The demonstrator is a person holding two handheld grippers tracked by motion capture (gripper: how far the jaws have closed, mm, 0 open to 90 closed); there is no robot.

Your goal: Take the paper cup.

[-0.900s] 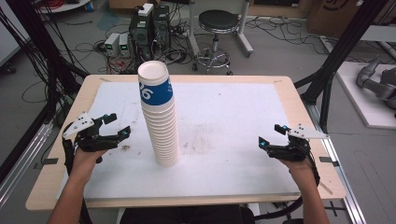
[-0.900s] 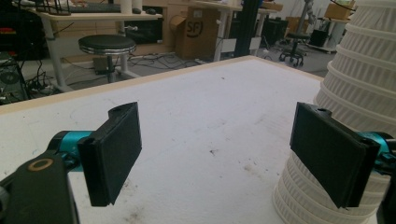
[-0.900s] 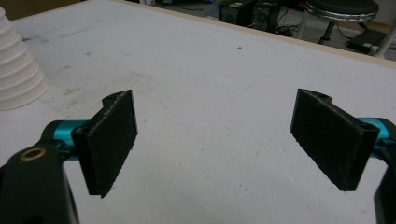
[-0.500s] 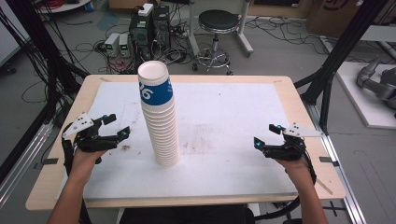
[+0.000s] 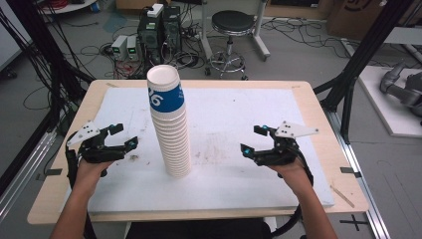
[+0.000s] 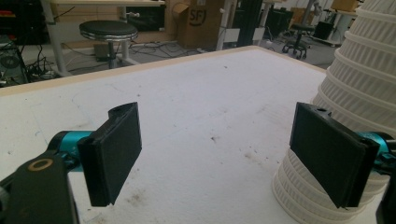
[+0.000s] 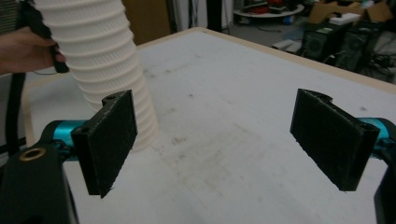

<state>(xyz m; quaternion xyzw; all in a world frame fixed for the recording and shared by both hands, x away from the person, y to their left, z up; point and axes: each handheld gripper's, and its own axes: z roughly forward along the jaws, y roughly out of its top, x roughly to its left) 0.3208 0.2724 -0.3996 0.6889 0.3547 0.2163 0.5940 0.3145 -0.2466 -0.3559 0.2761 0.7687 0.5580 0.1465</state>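
Note:
A tall, slightly leaning stack of white ribbed paper cups (image 5: pixel 172 134) stands mid-table, and its top cup carries a blue band. My left gripper (image 5: pixel 124 136) is open at table height to the left of the stack and points toward it. In the left gripper view the stack's base (image 6: pixel 355 84) rises behind the right jaw, with nothing between the jaws of that gripper (image 6: pixel 219 158). My right gripper (image 5: pixel 252 140) is open to the right of the stack, some way off. The right gripper view has the stack (image 7: pixel 105 60) beyond its left jaw and its gripper (image 7: pixel 219 144) empty.
A white foam mat (image 5: pixel 234 109) covers most of the wooden table (image 5: pixel 318 112), with faint dirt marks near the stack. Beyond the far edge are a black stool (image 5: pixel 232 22) and computer boxes (image 5: pixel 159 22) on the floor. Black frame posts (image 5: pixel 358 64) flank the table.
My right gripper has moved left across the mat toward the cup stack. The left gripper and the stack have stayed where they were.

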